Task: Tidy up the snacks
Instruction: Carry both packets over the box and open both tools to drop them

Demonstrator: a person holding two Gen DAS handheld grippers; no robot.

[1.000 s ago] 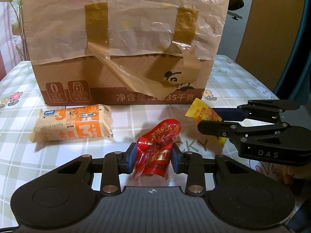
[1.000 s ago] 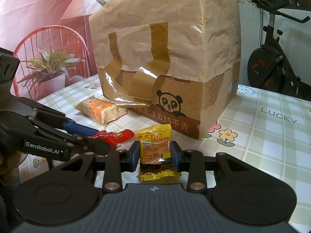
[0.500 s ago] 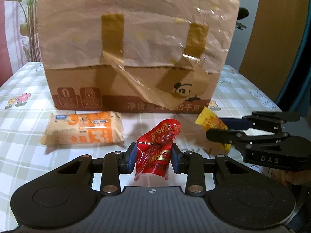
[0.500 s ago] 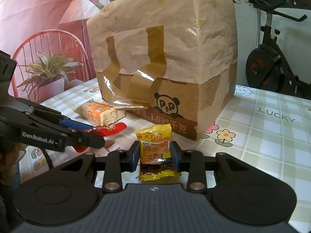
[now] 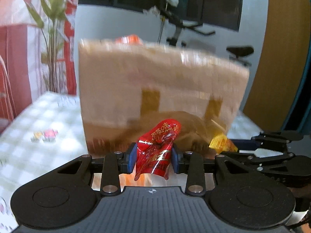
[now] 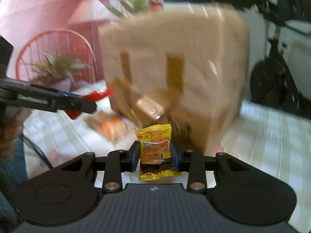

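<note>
My left gripper (image 5: 153,158) is shut on a crumpled red snack packet (image 5: 157,149), held up in the air in front of the big cardboard box (image 5: 159,97). A yellow snack packet (image 6: 155,151) stands upright in my right gripper (image 6: 155,158), which is shut on it. In the left wrist view the right gripper (image 5: 223,147) shows at the right with the yellow packet (image 5: 221,142) at its tip. In the right wrist view the left gripper (image 6: 85,104) reaches in from the left with the red packet (image 6: 95,96). An orange biscuit pack (image 6: 108,124) lies blurred on the table beside the box.
The box stands on a checked tablecloth (image 5: 38,120) and is covered in brown paper and tape; something orange-red (image 5: 128,38) shows above its top edge. A plant (image 5: 52,29) and a pink chair (image 6: 56,54) stand at the left, an exercise bike (image 6: 276,71) behind.
Both grippers have risen with their packets, so the box now sits lower in both views and its top edge shows. The views are blurred by the motion.
</note>
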